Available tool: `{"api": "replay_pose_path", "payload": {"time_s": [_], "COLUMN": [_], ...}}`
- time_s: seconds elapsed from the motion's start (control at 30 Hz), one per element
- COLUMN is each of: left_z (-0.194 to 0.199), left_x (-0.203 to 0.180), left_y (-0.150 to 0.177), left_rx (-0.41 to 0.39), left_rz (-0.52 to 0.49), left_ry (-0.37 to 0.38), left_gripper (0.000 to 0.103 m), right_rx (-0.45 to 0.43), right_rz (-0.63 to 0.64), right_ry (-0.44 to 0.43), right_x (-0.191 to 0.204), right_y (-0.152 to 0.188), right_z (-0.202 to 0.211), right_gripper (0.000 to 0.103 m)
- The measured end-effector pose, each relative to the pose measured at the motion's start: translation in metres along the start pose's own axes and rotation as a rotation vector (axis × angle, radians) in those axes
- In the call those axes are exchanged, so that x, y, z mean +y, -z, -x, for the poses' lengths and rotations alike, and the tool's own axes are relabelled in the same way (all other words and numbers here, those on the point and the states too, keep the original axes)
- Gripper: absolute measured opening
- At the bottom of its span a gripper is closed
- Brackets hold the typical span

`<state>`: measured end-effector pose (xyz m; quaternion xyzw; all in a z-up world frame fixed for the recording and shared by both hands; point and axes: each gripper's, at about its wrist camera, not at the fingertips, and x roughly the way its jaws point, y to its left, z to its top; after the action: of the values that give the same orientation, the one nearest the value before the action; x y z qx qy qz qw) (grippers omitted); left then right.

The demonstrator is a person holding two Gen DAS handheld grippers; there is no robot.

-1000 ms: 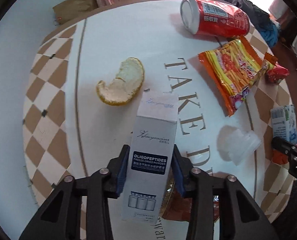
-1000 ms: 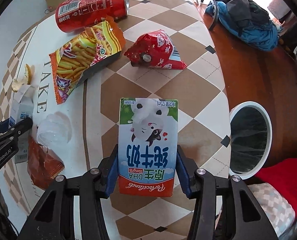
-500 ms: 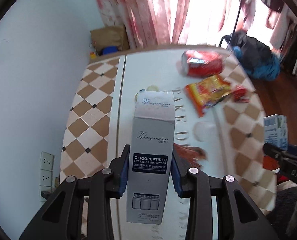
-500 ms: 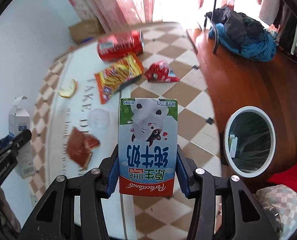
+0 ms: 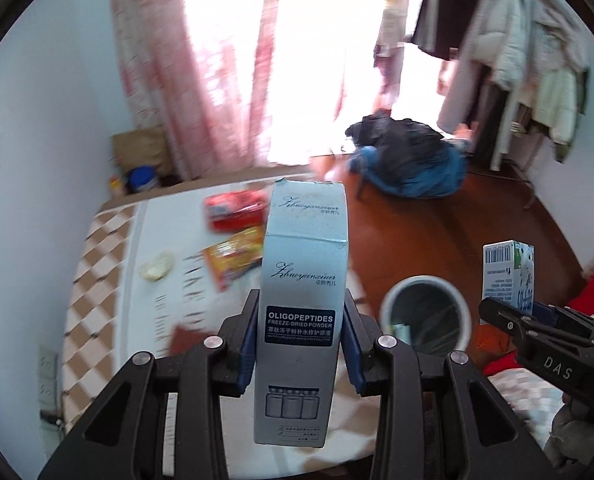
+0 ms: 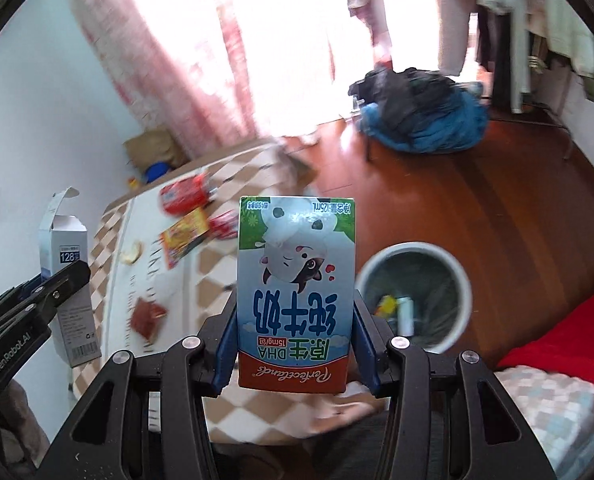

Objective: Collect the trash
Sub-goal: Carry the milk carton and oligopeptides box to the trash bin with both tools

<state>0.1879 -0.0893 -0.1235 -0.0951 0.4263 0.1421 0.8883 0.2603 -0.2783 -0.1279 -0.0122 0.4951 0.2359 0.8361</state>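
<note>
Left gripper [image 5: 299, 344] clamped on the grey Oligopeptides box [image 5: 303, 304], right gripper [image 6: 295, 336] clamped on the upside-down milk carton [image 6: 295, 292], both aloft, white waste bin [image 6: 459, 276] at 3 o'clock of the carton, table [image 6: 109, 236] at 9.

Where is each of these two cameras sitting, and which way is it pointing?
Left wrist view: sits on the left gripper, looking along its fingers at the grey box it clamps; the right gripper shows at the right edge.
Right wrist view: sits on the right gripper, facing the milk carton it clamps; the left gripper shows at the left edge.
Both share the table, the white bin and the curtain.
</note>
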Motion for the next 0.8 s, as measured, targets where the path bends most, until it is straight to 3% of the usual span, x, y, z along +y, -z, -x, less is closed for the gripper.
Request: {"api": "replay_pose_path", "payload": {"time_s": [0.13, 0.33, 0.6, 0.8], "left_z": [-0.016, -0.057, -0.132, -0.214], "left_x": [-0.053, -0.133, -0.202, -0.221], "left_y": [-0.01, -0.023, -0.028, -0.022], "left_rx": [0.013, 0.064, 0.194, 0.398], "left_rz": [-0.049, -0.12, -0.173, -0.142], "left_ry": [0.064, 0.133, 0.179, 0.296], "left_gripper": [0.033, 0.033, 0.033, 0.033], "right_rx": [-0.015, 0.016, 0.143, 0.265], "right_rz": [-0.071, -0.171, -0.257, -0.3], "right_ry": [0.054, 0.103, 0.11, 0.089], "right_x": [-0.06, -0.137, -0.212, -0.245], "right_y": [-0.005, -0.003, -0.001, 0.006], "right_z": [0.014, 0.0, -0.071, -0.144], "right_gripper": [0.051, 0.051, 0.051, 0.051]}}
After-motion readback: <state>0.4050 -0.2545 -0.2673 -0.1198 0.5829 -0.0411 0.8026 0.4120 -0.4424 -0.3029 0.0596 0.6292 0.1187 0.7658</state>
